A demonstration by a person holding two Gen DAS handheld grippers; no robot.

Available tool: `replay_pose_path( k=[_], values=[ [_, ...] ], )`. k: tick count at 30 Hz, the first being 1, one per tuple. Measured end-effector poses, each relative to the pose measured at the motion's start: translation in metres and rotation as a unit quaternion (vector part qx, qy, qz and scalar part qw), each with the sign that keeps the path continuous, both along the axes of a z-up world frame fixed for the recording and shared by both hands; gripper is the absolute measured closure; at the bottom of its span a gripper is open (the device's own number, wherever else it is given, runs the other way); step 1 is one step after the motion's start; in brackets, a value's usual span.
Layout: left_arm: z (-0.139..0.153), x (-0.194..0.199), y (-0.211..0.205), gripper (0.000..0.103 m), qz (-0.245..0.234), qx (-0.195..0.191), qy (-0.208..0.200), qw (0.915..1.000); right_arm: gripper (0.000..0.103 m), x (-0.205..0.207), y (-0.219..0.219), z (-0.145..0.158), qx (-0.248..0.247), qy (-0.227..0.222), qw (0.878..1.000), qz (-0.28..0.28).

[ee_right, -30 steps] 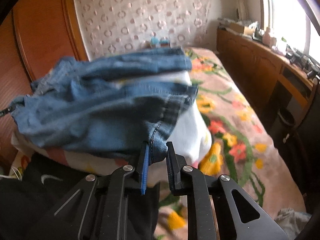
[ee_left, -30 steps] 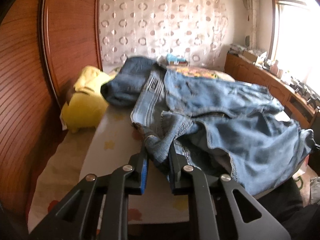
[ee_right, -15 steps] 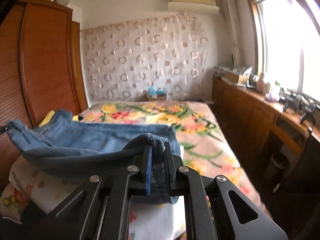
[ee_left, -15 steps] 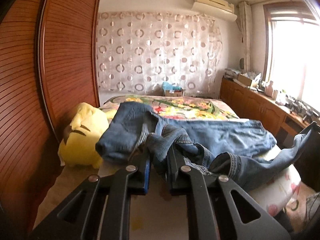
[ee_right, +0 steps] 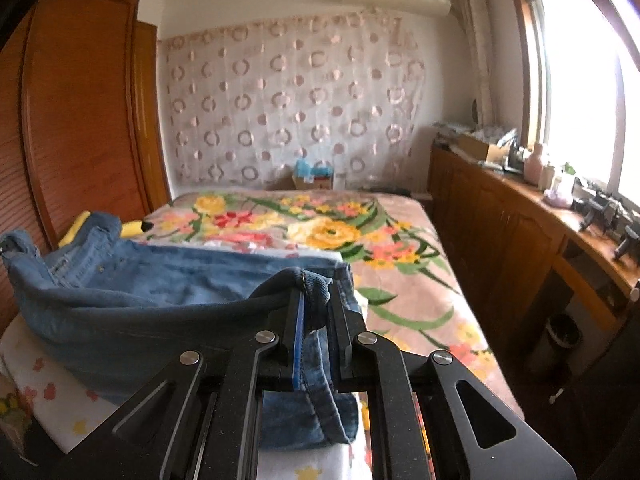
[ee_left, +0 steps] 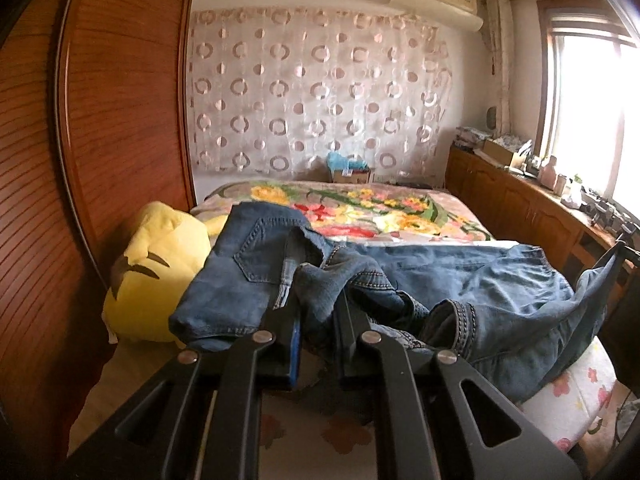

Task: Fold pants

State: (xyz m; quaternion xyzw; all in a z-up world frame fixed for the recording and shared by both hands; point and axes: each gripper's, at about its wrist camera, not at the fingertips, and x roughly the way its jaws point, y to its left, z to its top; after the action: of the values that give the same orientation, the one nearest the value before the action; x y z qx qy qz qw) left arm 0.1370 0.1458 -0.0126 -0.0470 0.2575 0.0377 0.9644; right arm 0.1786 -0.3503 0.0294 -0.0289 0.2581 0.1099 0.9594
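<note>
The pants (ee_left: 460, 280), blue denim jeans, lie crumpled across the near end of the bed (ee_left: 384, 208), resting on a white sheet with small flowers (ee_left: 576, 396) that covers the bed's front edge. The left tool (ee_left: 318, 312) is clenched on a bunched fold of denim near the waistband, the cloth rising between its two black fingers (ee_left: 352, 320); a back pocket with its stitching shows just to the left of that grip. The right tool (ee_right: 314, 304) is clenched on a hemmed edge of the same pants (ee_right: 160, 304), and the fabric hangs down below the grip while the rest stretches away to the left in a sagging band. In the left wrist view the far corner of the jeans is drawn up toward the right edge of the frame. A yellow plush toy (ee_left: 156, 276) sits just beside the jeans on their left, against the wooden wardrobe (ee_left: 120, 120). Beyond the jeans the bed carries a floral blanket (ee_right: 328, 232), and a curtain with ring patterns (ee_right: 296, 100) hangs behind it.
</note>
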Motion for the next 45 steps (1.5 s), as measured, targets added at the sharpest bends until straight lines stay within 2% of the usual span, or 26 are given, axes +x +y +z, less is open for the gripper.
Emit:
replay_pose_path(
  k=[6, 15, 24, 28, 36, 41, 44, 45],
  values=[
    [-0.005, 0.024, 0.001, 0.093, 0.007, -0.001, 0.001, 1.0000, 0.096, 0.030, 0.002, -0.017, -0.005, 0.013, 1.000, -0.004],
    [0.018, 0.081, -0.006, 0.094, 0.001, 0.013, -0.016, 0.9998, 0.096, 0.073, -0.001, 0.013, -0.019, -0.022, 0.999, -0.012],
    [0.022, 0.153, -0.006, 0.094, -0.005, 0.024, -0.013, 0.9996, 0.096, 0.136, 0.001, 0.010, -0.039, -0.022, 0.999, -0.025],
    [0.013, 0.182, -0.004, 0.094, -0.005, 0.030, -0.001, 0.9995, 0.096, 0.164, 0.005, 0.000, -0.050, -0.009, 0.998, -0.030],
    [-0.016, 0.217, -0.002, 0.092, 0.001, 0.034, 0.041, 0.9986, 0.096, 0.213, 0.018, -0.040, -0.073, 0.042, 0.996, -0.038],
    [-0.029, 0.226, -0.003, 0.085, -0.002, 0.032, 0.080, 0.9963, 0.095, 0.224, 0.022, -0.055, -0.075, 0.066, 0.994, -0.037],
    [-0.027, 0.220, -0.002, 0.076, -0.012, 0.021, 0.085, 0.9961, 0.094, 0.225, 0.024, -0.059, -0.077, 0.077, 0.993, -0.035],
    [-0.026, 0.218, -0.001, 0.075, -0.013, 0.019, 0.085, 0.9961, 0.091, 0.222, 0.024, -0.059, -0.077, 0.077, 0.993, -0.035]
  ],
)
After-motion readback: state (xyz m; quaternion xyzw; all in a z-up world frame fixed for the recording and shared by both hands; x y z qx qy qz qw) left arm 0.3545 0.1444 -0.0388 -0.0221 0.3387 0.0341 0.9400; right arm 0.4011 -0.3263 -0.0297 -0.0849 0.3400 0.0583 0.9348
